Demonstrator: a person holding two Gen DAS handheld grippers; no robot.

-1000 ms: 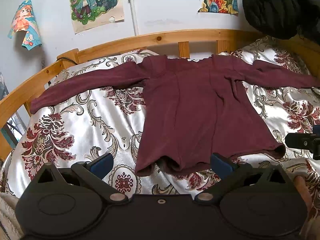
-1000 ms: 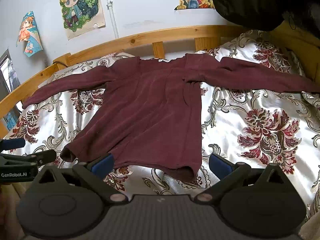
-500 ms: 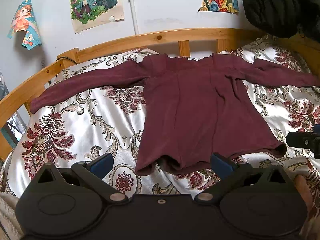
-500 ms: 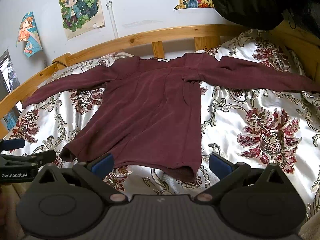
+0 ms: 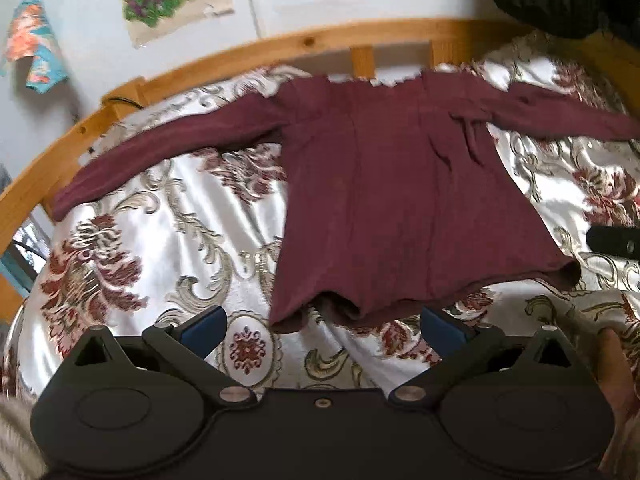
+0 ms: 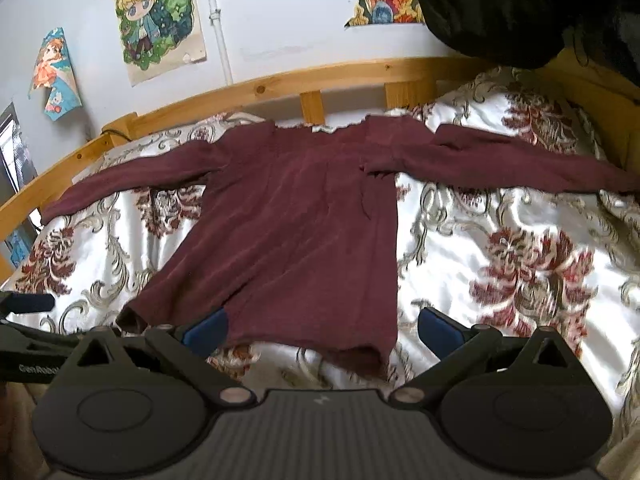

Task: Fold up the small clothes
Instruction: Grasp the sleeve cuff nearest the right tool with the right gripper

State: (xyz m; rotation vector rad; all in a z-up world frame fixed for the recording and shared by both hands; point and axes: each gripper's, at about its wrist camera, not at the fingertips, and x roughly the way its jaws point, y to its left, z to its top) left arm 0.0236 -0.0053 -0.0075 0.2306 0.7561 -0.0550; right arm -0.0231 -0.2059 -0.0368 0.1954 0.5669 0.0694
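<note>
Maroon long-sleeved top (image 5: pixel 384 200) lay flat, sleeves spread, on the floral satin bedspread (image 5: pixel 160 240), its hem nearest both released, empty tongs, left gripper (image 5: pixel 322 326) and right gripper (image 6: pixel 322 326), seemingly poised for the first fold.

Wooden bedframe (image 6: pixel 280 84), postered white wall (image 6: pixel 280 12)

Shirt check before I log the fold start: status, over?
Left gripper open, right gripper open, both empty at the hem. Shirt flat on the bedspread, sleeves spread, unfolded. Nothing on it.
</note>
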